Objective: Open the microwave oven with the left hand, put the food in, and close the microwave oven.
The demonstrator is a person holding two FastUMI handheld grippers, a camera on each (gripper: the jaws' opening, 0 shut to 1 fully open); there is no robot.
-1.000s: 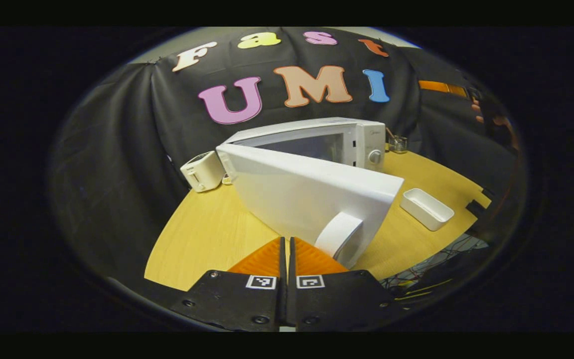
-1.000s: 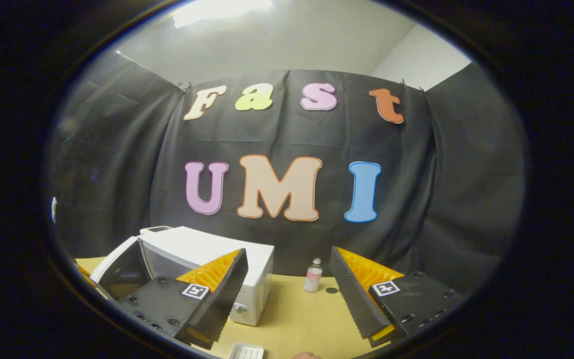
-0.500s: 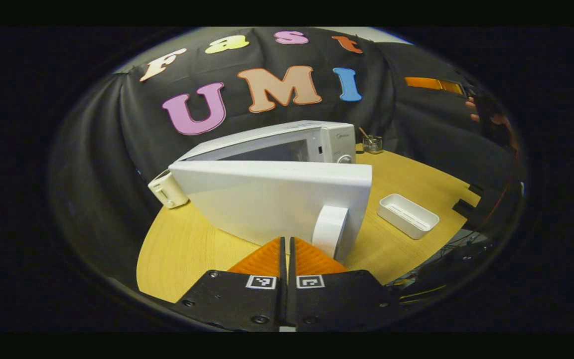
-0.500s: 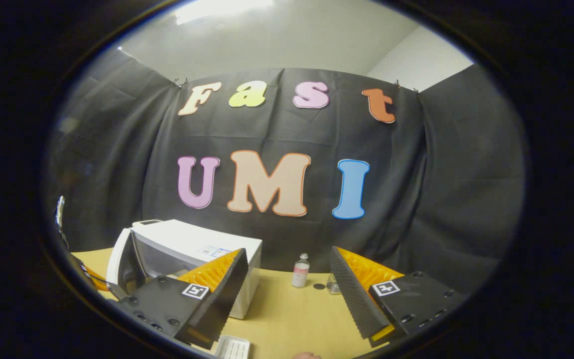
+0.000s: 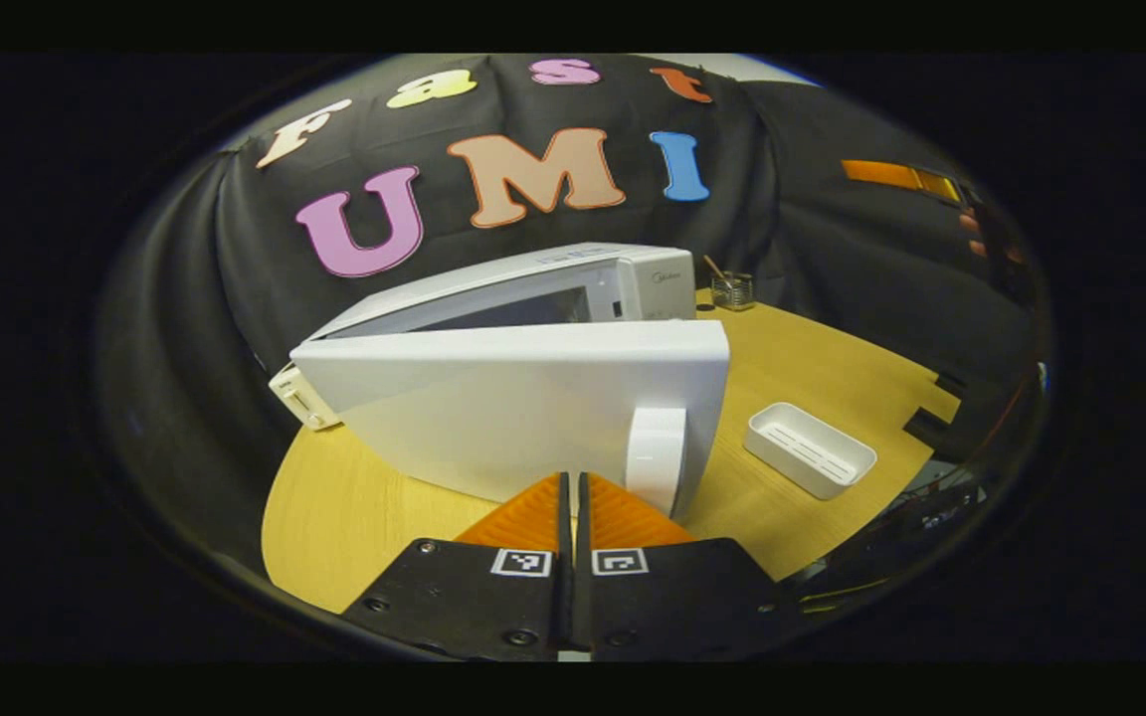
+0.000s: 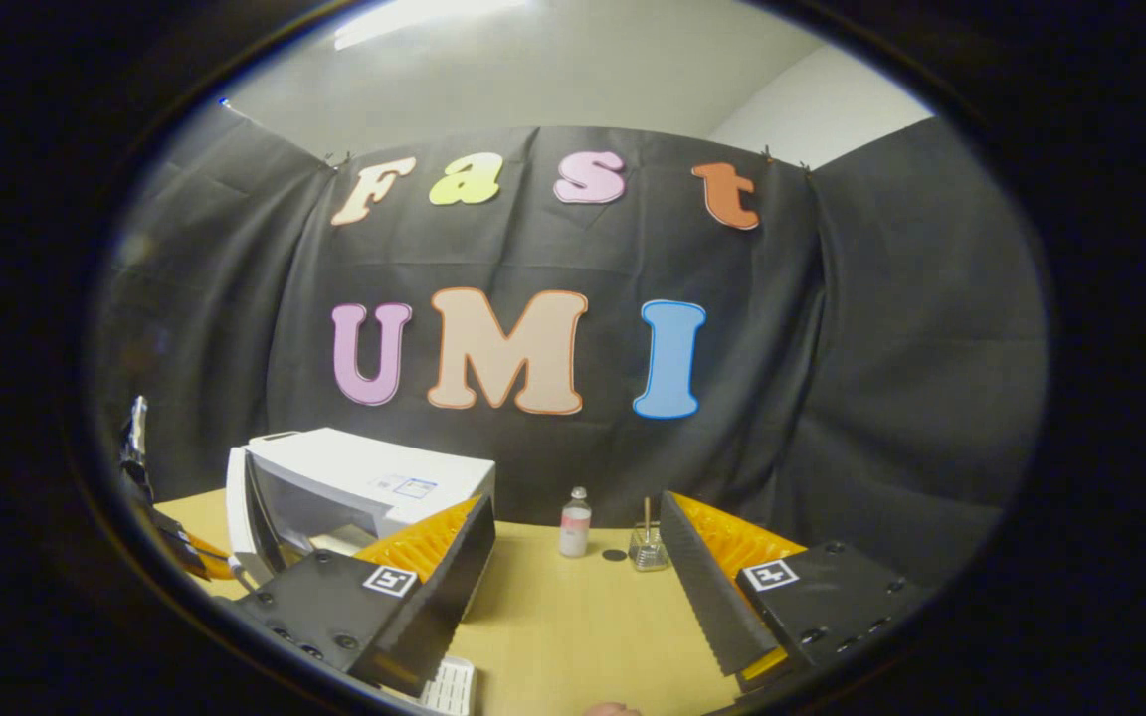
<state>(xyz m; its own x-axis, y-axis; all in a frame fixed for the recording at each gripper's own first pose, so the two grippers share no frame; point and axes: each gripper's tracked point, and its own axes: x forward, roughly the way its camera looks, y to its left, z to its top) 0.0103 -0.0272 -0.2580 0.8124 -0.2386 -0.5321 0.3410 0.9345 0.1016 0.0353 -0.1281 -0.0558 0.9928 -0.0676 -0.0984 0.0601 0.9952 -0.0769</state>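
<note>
1. Black cloth walls close in a round wooden surface [image 5: 812, 358], and the microwave oven [image 5: 573, 278] stands toward its back, a white box with its door [image 5: 513, 398] swung well out on the hinge side.
2. The door is a plain white panel with a thick white handle [image 5: 655, 452] near its free edge; the open cavity [image 6: 319, 517] shows in the right gripper view.
3. The left tool [image 5: 573, 497] sits just before the handle with its fingers pressed together and nothing between them; whether it touches the door cannot be told.
4. The right tool [image 6: 578, 557] hangs spread wide and empty above the surface.
5. A white tray [image 5: 810, 449] lies on the surface near the door's free edge; it appears empty, and no food can be made out.
6. Risk, as a judgement: with no grip on the handle, the door could drift partway back and block the cavity during loading.
7. Pushing the door further could strike the small white toaster [image 5: 302, 396] beside the hinge, or shift the oven.
8. A small bottle [image 6: 574, 522] and a glass jar [image 6: 647, 547] stand well clear at the back.
</note>
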